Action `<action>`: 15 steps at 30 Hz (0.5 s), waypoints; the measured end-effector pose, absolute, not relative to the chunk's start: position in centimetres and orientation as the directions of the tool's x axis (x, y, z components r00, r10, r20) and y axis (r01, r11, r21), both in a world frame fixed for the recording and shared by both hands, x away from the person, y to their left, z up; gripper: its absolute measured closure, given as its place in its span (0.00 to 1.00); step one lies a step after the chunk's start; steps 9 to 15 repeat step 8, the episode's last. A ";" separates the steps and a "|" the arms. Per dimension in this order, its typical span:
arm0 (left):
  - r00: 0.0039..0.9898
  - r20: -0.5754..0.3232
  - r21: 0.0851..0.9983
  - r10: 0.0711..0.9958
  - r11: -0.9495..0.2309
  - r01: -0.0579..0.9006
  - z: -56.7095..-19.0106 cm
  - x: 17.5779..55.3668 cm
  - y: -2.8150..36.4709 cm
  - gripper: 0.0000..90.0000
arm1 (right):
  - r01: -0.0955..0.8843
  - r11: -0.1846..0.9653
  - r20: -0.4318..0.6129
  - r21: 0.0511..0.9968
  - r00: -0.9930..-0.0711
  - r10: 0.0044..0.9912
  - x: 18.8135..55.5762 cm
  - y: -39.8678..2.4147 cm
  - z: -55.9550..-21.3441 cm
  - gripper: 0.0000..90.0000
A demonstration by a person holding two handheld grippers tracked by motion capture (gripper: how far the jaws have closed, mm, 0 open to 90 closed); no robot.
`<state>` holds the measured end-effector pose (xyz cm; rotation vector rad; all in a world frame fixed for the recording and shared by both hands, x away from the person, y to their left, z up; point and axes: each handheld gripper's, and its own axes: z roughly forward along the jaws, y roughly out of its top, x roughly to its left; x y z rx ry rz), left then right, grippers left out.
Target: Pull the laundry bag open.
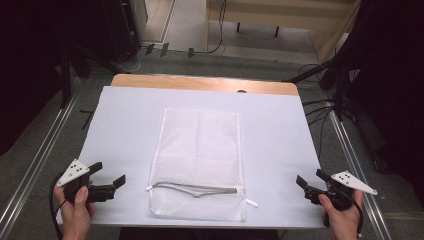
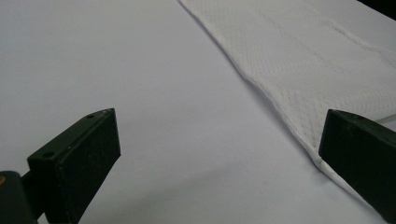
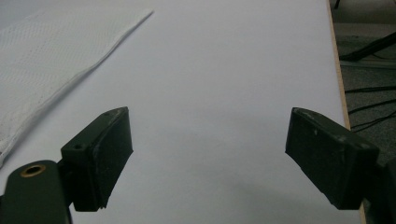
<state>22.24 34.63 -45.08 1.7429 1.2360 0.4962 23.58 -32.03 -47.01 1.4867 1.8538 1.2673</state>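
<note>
While the white mesh bag [image 1: 197, 162] lies flat mid-bench with its zipper [image 1: 195, 189] toward the person, both the left gripper [image 1: 111, 184] and the right gripper [image 1: 308, 184] wait at its sides, fingers apart and empty, probably readying a two-sided grab, and the left gripper view catches the bag's hem [image 2: 280, 112] up close.

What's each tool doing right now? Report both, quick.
Left tool: open, holding nothing, beside the mesh bag.
Right tool: open, holding nothing.
</note>
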 end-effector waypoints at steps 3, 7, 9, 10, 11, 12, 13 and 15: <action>0.417 -0.167 0.848 0.893 -0.086 0.524 -45.0 22.2 34.6 0.00 | 0.519 0.001 0.193 0.855 -0.319 0.928 23.6 -32.0 -47.0 0.17; 0.420 -0.165 0.852 0.892 -0.086 0.517 -45.0 22.2 34.6 0.00 | 0.517 0.006 0.187 0.856 -0.320 0.929 23.6 -31.9 -47.0 0.17; 0.421 -0.165 0.852 0.892 -0.086 0.516 -45.0 22.2 34.6 0.00 | 0.518 0.005 0.187 0.855 -0.318 0.930 23.6 -31.9 -47.0 0.17; 0.421 -0.165 0.852 0.892 -0.086 0.516 -45.0 22.2 34.6 0.00 | 0.518 0.005 0.187 0.855 -0.318 0.930 23.6 -31.9 -47.0 0.17; 0.421 -0.165 0.852 0.892 -0.086 0.516 -45.0 22.2 34.6 0.00 | 0.518 0.005 0.187 0.855 -0.318 0.930 23.6 -31.9 -47.0 0.17; 0.421 -0.165 0.852 0.892 -0.086 0.516 -45.0 22.2 34.6 0.00 | 0.518 0.005 0.187 0.855 -0.318 0.930 23.6 -31.9 -47.0 0.17; 0.421 -0.165 0.852 0.892 -0.086 0.516 -45.0 22.2 34.6 0.00 | 0.518 0.005 0.187 0.855 -0.318 0.930 23.6 -31.9 -47.0 0.17; 0.421 -0.165 0.852 0.892 -0.086 0.516 -45.0 22.2 34.6 0.00 | 0.518 0.005 0.187 0.855 -0.318 0.930 23.6 -31.9 -47.0 0.17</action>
